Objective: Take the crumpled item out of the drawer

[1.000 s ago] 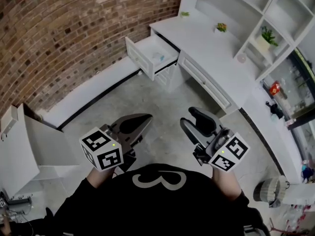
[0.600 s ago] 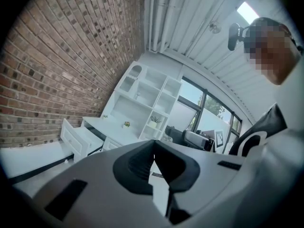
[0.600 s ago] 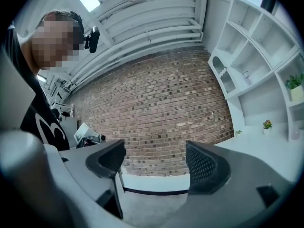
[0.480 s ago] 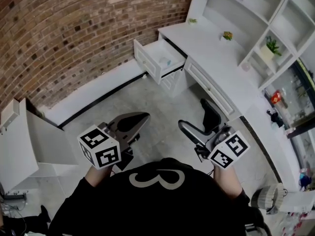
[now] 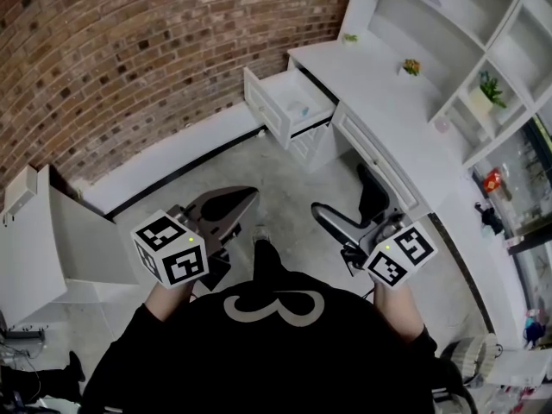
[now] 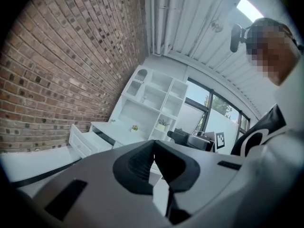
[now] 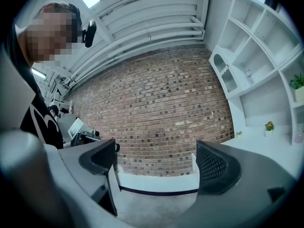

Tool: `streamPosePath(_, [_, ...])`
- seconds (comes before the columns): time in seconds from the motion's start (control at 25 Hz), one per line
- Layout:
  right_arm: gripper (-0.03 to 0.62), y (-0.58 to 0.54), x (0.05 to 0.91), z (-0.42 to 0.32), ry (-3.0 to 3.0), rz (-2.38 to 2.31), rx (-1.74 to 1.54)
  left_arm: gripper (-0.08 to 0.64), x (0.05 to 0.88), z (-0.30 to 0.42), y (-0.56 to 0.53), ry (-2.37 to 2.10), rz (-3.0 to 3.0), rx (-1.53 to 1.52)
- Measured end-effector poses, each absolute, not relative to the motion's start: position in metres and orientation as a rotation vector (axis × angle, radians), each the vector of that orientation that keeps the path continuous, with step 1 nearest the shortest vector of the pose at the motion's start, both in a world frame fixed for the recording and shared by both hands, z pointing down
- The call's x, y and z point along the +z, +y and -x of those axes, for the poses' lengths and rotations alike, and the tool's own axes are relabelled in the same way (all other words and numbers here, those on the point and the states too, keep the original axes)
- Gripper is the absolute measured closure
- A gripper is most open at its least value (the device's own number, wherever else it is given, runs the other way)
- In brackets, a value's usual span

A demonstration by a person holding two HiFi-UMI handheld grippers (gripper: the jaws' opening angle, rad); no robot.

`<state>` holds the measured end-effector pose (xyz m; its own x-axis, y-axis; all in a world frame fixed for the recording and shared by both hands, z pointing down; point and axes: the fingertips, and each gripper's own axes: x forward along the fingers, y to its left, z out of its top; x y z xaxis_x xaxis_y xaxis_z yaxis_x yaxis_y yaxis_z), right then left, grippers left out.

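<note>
The white drawer (image 5: 278, 121) stands pulled out of the desk at the far side of the floor, also showing in the left gripper view as the drawer (image 6: 84, 142). A small pale crumpled item (image 5: 298, 110) lies inside it. Both grippers hang close to the person's body, far short of the drawer. My left gripper (image 5: 231, 205) is shut with nothing in it, its pads meeting in its own view (image 6: 154, 161). My right gripper (image 5: 353, 207) has its jaws wide apart and still opening, nothing between them (image 7: 159, 167).
A long white desk (image 5: 392, 110) with shelves (image 5: 448, 24) and small potted plants runs along the right. A brick wall (image 5: 129, 50) backs the drawer. A white cabinet (image 5: 47, 240) stands at the left. The person's foot (image 5: 261, 250) is on the grey floor.
The right gripper's jaws have spread from nearly closed to wide apart. The view has shifted, so the drawer sits further right. A foot has come into view.
</note>
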<state>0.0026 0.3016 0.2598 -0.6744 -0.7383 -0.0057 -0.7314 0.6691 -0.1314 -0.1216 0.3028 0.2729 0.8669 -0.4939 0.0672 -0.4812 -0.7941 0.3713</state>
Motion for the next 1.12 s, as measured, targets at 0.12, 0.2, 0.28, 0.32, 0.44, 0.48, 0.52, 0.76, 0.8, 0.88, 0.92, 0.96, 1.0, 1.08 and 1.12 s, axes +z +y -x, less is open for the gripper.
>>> streamPosePath(0.12, [0.07, 0.282, 0.264, -0.006, 2.808, 1.239, -0.192, 0.557, 0.275, 0.121, 0.285, -0.739, -2.66, -0.034])
streamPosePath(0.2, [0.063, 0.265, 0.268, -0.008, 2.801, 1.241, -0.207, 0.557, 0.276, 0.12, 0.27, -0.744, -2.659, -0.026])
streamPosePath(0.28, [0.056, 0.246, 0.273, -0.009, 2.795, 1.245, -0.226, 0.557, 0.279, 0.119, 0.25, -0.747, -2.654, -0.021])
streamPosePath(0.32, [0.053, 0.235, 0.276, -0.01, 2.794, 1.248, -0.235, 0.557, 0.281, 0.118, 0.239, -0.748, -2.649, -0.019])
streamPosePath(0.44, [0.044, 0.199, 0.285, -0.015, 2.792, 1.259, -0.266, 0.557, 0.289, 0.113, 0.204, -0.747, -2.628, -0.002])
streamPosePath(0.48, [0.042, 0.185, 0.288, -0.018, 2.791, 1.263, -0.279, 0.557, 0.292, 0.111, 0.191, -0.746, -2.62, 0.007])
streamPosePath(0.52, [0.039, 0.171, 0.292, -0.02, 2.791, 1.267, -0.293, 0.557, 0.295, 0.109, 0.178, -0.744, -2.613, 0.014])
streamPosePath(0.76, [0.02, 0.079, 0.316, -0.027, 2.807, 1.284, -0.382, 0.557, 0.313, 0.106, 0.086, -0.775, -2.543, 0.049])
streamPosePath(0.8, [0.018, 0.063, 0.32, -0.028, 2.811, 1.281, -0.398, 0.557, 0.317, 0.105, 0.07, -0.78, -2.532, 0.056])
streamPosePath(0.88, [0.017, 0.034, 0.327, -0.029, 2.817, 1.276, -0.425, 0.557, 0.323, 0.101, 0.039, -0.777, -2.52, 0.069])
streamPosePath(0.92, [0.016, 0.021, 0.331, -0.029, 2.821, 1.273, -0.437, 0.557, 0.326, 0.098, 0.025, -0.771, -2.516, 0.076])
streamPosePath(0.96, [0.015, 0.008, 0.334, -0.03, 2.824, 1.27, -0.451, 0.557, 0.329, 0.095, 0.011, -0.767, -2.512, 0.085])
streamPosePath(1.0, [0.015, -0.004, 0.338, -0.032, 2.827, 1.267, -0.465, 0.557, 0.33, 0.091, -0.002, -0.764, -2.507, 0.097])
streamPosePath(1.08, [0.015, -0.026, 0.344, -0.035, 2.828, 1.268, -0.491, 0.557, 0.333, 0.084, -0.026, -0.754, -2.501, 0.121])
streamPosePath(1.12, [0.015, -0.036, 0.346, -0.037, 2.827, 1.271, -0.499, 0.557, 0.335, 0.08, -0.037, -0.746, -2.5, 0.131])
